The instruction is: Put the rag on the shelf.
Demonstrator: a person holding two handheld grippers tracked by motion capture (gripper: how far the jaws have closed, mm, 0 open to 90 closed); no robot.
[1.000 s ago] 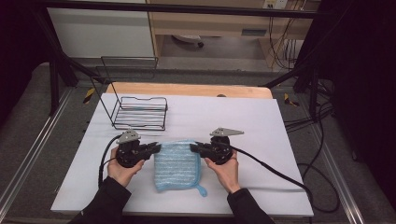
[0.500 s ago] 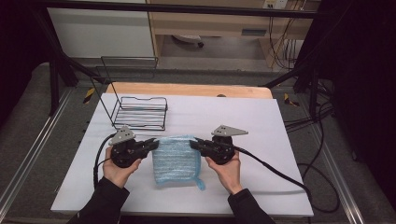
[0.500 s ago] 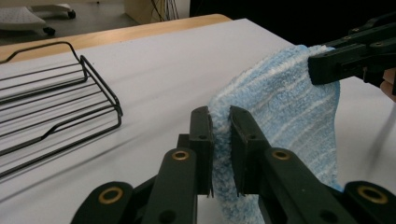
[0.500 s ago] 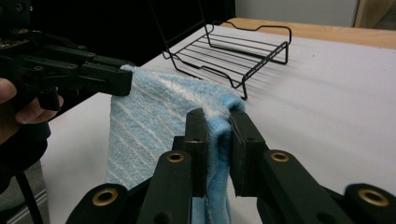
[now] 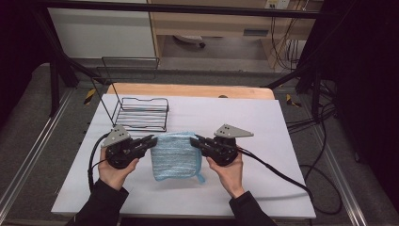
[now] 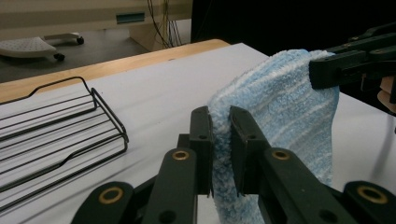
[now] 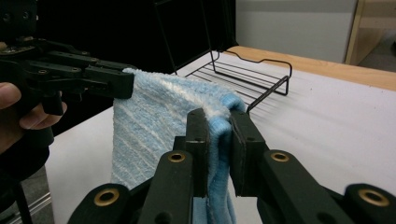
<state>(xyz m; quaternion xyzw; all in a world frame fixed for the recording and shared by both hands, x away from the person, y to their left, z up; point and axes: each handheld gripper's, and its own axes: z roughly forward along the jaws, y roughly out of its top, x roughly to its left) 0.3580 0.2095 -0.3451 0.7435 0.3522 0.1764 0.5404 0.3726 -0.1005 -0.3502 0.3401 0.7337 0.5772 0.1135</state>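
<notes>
High view: I've got the left gripper (image 5: 149,141) and right gripper (image 5: 195,141) both on the blue towel (image 5: 176,155), 1 at each far corner. Towel sits near the middle of the white table (image 5: 291,155), its far edge lifted between the 2 grippers and the rest hanging down toward me, lower part on or just above the surface; I can't tell which. A small loop sticks out at the towel's near right corner.

Left gripper view: jaws nearly closed, pinching a fold of the towel (image 6: 280,107) between them, only cloth thickness in the gap. Right gripper (image 6: 355,60) shows at the far corner, clamped on the towel edge.

Right gripper view: same picture, jaws squeezed on the towel (image 7: 154,121) corner, cloth bunched between the pads. Left gripper (image 7: 126,81) is at the other corner, its hand (image 7: 18,112) behind it.

Black wire rack (image 5: 141,113) stands on the table just beyond the towel, toward the left, apart from it. My left hand (image 5: 113,172) and right hand (image 5: 230,172) hold the grippers from the near side. Cables trail off each gripper across the table.
</notes>
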